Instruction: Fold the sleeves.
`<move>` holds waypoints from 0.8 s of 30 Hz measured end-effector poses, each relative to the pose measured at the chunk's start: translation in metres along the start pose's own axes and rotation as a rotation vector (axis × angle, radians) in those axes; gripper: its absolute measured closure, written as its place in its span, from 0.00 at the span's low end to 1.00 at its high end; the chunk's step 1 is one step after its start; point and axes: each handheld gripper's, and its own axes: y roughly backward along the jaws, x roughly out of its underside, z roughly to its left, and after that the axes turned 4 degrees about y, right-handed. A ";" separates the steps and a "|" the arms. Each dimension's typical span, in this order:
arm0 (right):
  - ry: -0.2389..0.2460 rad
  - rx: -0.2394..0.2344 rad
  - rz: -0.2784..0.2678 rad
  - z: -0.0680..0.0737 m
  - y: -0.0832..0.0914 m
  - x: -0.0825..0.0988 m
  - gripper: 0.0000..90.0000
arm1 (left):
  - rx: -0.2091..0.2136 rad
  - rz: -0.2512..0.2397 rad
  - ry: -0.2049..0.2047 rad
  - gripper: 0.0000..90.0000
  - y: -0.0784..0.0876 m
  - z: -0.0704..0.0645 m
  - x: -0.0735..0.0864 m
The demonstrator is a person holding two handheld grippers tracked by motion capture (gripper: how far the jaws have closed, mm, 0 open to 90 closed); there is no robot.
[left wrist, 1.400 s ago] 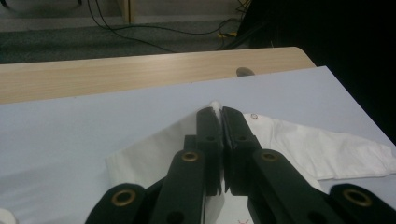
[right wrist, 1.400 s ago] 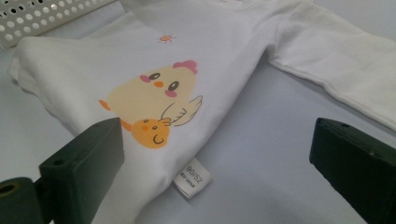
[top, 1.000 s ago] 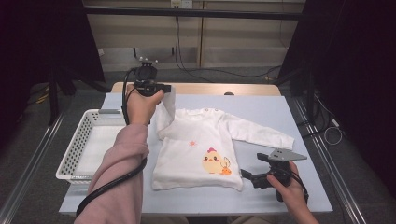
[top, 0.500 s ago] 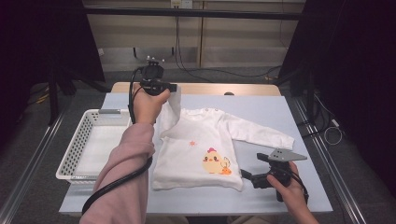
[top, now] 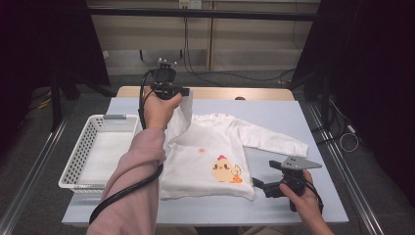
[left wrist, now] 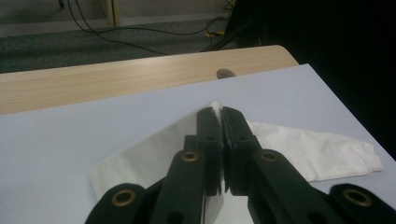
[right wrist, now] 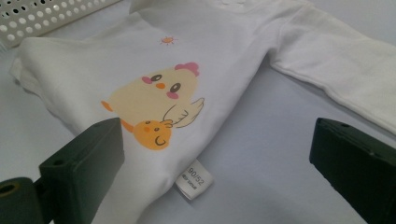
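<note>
The left gripper [left wrist: 221, 112] is holding its jaws pressed together on a fold of white cloth, the cuff end of the shirt's sleeve [top: 181, 115], and lifting it above the desk's far left part. In the left gripper view the pinched tip is peeking out just above the jaw ends, so the hold is looking shallow. The right gripper [right wrist: 215, 154] is resting low near the desk's near right corner with its jaws spread wide, nothing between them, pointing at the hem and the small size tag [right wrist: 194, 178]. The shirt [top: 215, 152] itself is lying flat in the middle of the desk [top: 293, 110], chick print [top: 226, 170] facing up, its other sleeve [top: 274, 141] stretching out toward the right edge. A white basket [top: 78, 156] is sitting along the left edge, just beside the shirt. I am judging the step in hand to be folding the lifted sleeve across the body. To do it well, the person should be carrying the cuff over in a smooth arc, keeping the cloth taut enough that it is not bunching at the shoulder, and lowering it flat before the jaws are letting go. The open gripper could be pinning the hem so the body is not sliding along.
</note>
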 end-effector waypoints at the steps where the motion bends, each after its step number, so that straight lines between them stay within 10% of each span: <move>1: 0.002 -0.002 -0.001 0.000 0.000 0.000 0.03 | -0.003 0.001 -0.004 0.97 0.000 0.000 0.000; 24: 0.003 -0.005 -0.010 0.000 0.000 0.000 0.03 | 0.028 0.003 -0.017 0.97 -0.009 -0.013 0.000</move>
